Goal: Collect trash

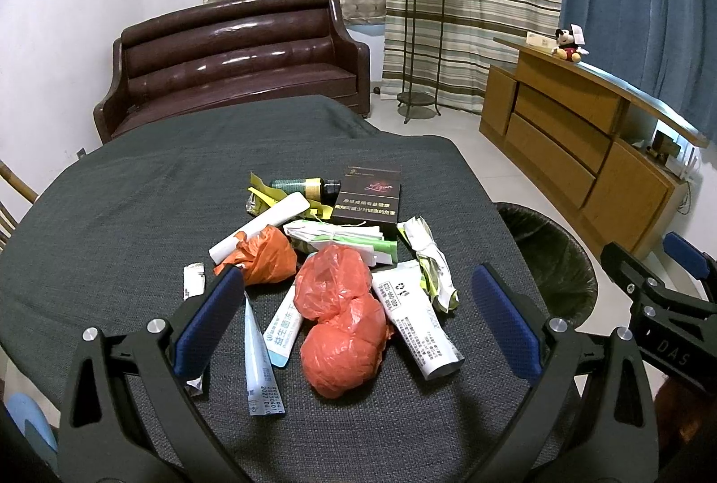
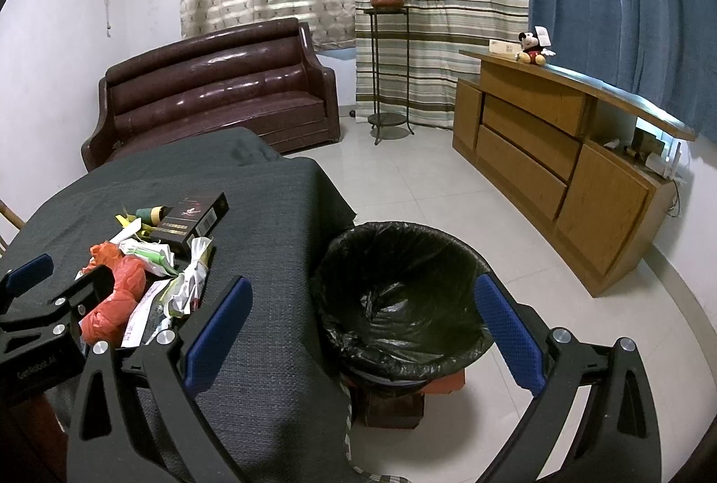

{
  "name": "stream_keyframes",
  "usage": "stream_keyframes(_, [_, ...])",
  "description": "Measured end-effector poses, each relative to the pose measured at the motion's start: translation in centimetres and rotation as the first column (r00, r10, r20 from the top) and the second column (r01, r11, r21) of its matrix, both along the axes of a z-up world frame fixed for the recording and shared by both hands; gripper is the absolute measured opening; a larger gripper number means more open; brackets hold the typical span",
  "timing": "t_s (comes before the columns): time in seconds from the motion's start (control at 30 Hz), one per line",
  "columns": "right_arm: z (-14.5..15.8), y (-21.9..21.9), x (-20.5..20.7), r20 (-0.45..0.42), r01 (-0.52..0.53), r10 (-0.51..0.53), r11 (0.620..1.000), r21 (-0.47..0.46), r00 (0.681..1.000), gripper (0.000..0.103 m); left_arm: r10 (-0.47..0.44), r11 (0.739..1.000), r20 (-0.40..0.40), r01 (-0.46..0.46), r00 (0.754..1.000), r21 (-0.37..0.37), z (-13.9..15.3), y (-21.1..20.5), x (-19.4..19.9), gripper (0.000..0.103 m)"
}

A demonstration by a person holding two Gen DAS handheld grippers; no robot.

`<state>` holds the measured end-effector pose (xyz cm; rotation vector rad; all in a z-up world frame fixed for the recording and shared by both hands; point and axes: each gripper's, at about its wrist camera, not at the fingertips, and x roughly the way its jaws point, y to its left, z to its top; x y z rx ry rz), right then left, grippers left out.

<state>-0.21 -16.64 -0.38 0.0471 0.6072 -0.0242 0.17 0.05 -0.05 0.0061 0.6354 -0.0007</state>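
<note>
A pile of trash lies on the grey-clothed table (image 1: 112, 223): a red plastic bag (image 1: 343, 317), an orange bag (image 1: 264, 254), a white tube (image 1: 416, 324), a light blue tube (image 1: 260, 366), a dark cigarette box (image 1: 369, 196), crumpled wrappers (image 1: 432, 259). My left gripper (image 1: 358, 317) is open, its fingers on either side of the red bag, just above the pile. My right gripper (image 2: 363, 330) is open and empty above the black-lined trash bin (image 2: 403, 295) beside the table. The pile also shows in the right wrist view (image 2: 148, 263).
A brown sofa (image 1: 233, 57) stands behind the table. A plant stand (image 1: 421, 48) and a wooden cabinet (image 1: 573, 142) with a Mickey toy (image 1: 569, 44) stand to the right. The bin sits on a red box (image 2: 394, 398) on the tiled floor.
</note>
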Motion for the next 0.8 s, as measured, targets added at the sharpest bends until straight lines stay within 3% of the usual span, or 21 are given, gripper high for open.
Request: stream_keyframes(0.8, [-1.1,-1.0,-0.2,-0.012,0.006,-0.006,1.000,0.004,1.000,0.097,-0.007,1.000,-0.003,0.007,1.000,0.007,-0.5,0.7,0.0,0.099])
